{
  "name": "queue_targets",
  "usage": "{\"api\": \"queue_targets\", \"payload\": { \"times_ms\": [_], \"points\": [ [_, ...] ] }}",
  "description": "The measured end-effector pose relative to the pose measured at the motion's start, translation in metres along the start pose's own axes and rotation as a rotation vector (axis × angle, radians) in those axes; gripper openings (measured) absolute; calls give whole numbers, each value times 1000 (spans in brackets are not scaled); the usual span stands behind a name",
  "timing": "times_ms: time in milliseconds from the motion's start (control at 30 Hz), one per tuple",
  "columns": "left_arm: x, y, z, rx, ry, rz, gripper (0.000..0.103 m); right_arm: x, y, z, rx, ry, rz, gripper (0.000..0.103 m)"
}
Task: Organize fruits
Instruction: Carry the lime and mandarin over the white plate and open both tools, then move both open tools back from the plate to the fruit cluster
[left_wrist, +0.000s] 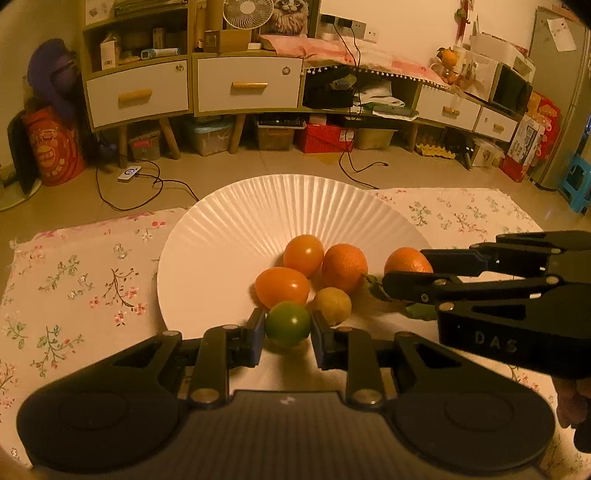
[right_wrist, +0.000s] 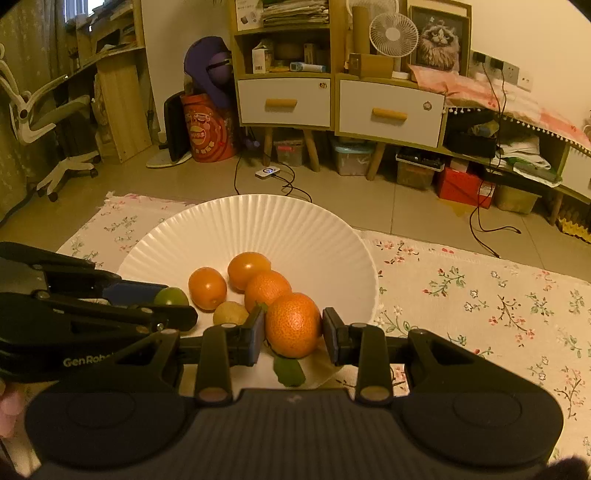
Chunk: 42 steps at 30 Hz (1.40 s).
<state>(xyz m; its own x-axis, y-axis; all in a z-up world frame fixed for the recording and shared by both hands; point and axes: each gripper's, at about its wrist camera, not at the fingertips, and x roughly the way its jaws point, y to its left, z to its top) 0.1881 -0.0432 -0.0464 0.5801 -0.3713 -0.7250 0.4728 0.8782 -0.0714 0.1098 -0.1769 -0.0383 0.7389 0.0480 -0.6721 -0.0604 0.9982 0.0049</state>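
A white fluted plate (left_wrist: 240, 214) (right_wrist: 258, 229) sits on a floral cloth and holds several fruits: two smooth orange ones (left_wrist: 303, 254) (left_wrist: 282, 287), a rough mandarin (left_wrist: 344, 266) and a small yellow-brown fruit (left_wrist: 332, 305). My left gripper (left_wrist: 288, 326) is shut on a green fruit (left_wrist: 288, 323) (right_wrist: 170, 296) at the plate's near rim. My right gripper (right_wrist: 293, 326) is shut on a leafy mandarin (right_wrist: 293, 324) (left_wrist: 408, 261) over the plate's near right edge.
The floral cloth (left_wrist: 81, 280) (right_wrist: 480, 295) covers the table on both sides of the plate. Beyond it lie a tiled floor with cables (left_wrist: 147, 184) and cabinets with drawers (left_wrist: 247, 86).
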Motion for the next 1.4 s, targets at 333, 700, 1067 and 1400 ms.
{"api": "queue_targets", "payload": {
  "times_ms": [333, 700, 1067, 1400],
  "points": [
    [1, 2, -1, 4, 5, -1, 32, 1, 1, 0, -1, 1, 0, 31],
    [-7, 1, 0, 17, -9, -2, 57, -13, 1, 4, 14, -30, 10, 41],
    [-39, -5, -8, 32, -18, 5, 77, -47, 11, 6, -8, -58, 10, 62],
    [-69, -10, -27, 42, -21, 20, 93, -78, 23, -4, -18, -57, 32, 78]
  ]
}}
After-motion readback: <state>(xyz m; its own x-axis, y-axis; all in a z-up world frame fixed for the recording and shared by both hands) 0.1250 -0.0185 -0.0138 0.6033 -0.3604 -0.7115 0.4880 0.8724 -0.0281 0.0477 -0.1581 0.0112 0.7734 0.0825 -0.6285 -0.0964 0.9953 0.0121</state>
